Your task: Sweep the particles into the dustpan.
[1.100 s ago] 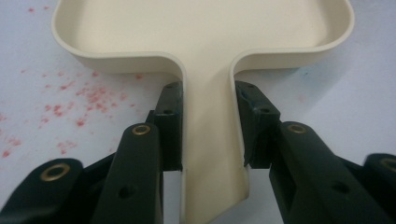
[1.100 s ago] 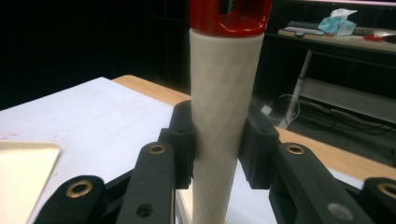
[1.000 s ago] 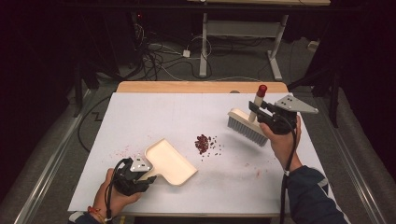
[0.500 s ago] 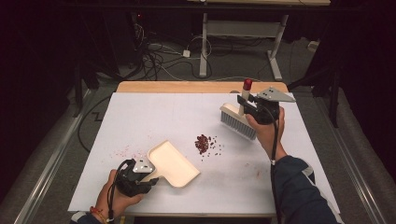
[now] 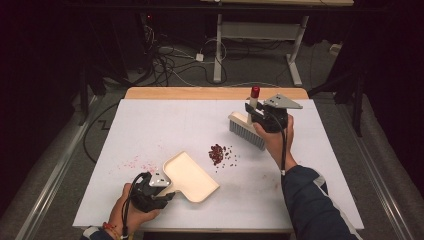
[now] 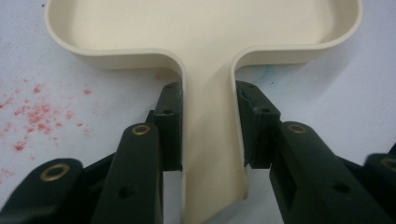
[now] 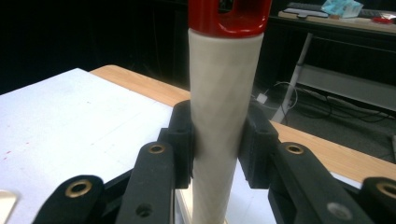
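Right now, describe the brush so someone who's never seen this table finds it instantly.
On the white table, look to the far right, past the small pile of dark red bits. The brush hangs there with grey bristles down, the right gripper clamped on its handle. Unlike the flat cream dustpan, it has a red-capped white handle.

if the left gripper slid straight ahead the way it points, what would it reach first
Probably the pile of dark red bits. The left gripper is shut on the dustpan, whose open edge faces that pile.

One dustpan (image 5: 191, 176), one brush (image 5: 246, 131), one bean pile (image 5: 217, 153), two tools.
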`<move>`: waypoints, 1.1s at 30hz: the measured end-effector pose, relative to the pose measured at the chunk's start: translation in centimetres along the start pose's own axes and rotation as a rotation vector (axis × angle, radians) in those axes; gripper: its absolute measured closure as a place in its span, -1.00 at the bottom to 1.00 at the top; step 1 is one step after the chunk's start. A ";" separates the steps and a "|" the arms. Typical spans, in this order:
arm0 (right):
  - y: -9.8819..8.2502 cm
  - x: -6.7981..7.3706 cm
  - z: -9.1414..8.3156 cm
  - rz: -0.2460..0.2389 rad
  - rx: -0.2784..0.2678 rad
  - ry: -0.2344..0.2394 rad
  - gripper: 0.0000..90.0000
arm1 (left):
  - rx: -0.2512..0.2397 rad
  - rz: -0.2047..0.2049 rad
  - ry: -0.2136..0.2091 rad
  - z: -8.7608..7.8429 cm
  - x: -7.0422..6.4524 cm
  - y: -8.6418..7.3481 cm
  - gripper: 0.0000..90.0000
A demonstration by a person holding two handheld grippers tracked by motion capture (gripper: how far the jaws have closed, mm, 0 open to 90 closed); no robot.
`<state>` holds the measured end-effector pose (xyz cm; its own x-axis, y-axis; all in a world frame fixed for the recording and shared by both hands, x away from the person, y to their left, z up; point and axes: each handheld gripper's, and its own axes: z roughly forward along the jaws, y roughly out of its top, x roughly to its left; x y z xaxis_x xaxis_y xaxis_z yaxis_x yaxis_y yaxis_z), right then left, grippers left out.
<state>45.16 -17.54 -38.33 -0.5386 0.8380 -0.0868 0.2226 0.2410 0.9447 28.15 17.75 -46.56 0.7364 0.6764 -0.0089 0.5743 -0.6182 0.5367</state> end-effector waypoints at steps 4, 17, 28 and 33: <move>-0.1 1.5 -0.1 -0.016 0.002 0.031 0.54 | 0.000 -0.008 0.000 0.1 -0.1 0.1 0.41; -0.6 6.4 -0.9 -0.045 -0.009 0.115 0.53 | 0.006 -0.037 -0.021 1.2 -0.1 1.2 0.41; -0.8 7.7 -1.2 0.000 -0.022 0.130 0.52 | 0.022 -0.040 -0.018 1.8 -0.1 2.3 0.41; -0.8 7.8 -1.2 0.009 -0.031 0.130 0.52 | 0.032 -0.029 -0.013 1.7 0.0 2.6 0.41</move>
<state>39.76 -11.77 -39.43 -0.6378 0.7693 -0.0384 0.2039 0.2167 0.9547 30.22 15.44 -46.63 0.7235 0.6894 -0.0352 0.6065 -0.6106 0.5092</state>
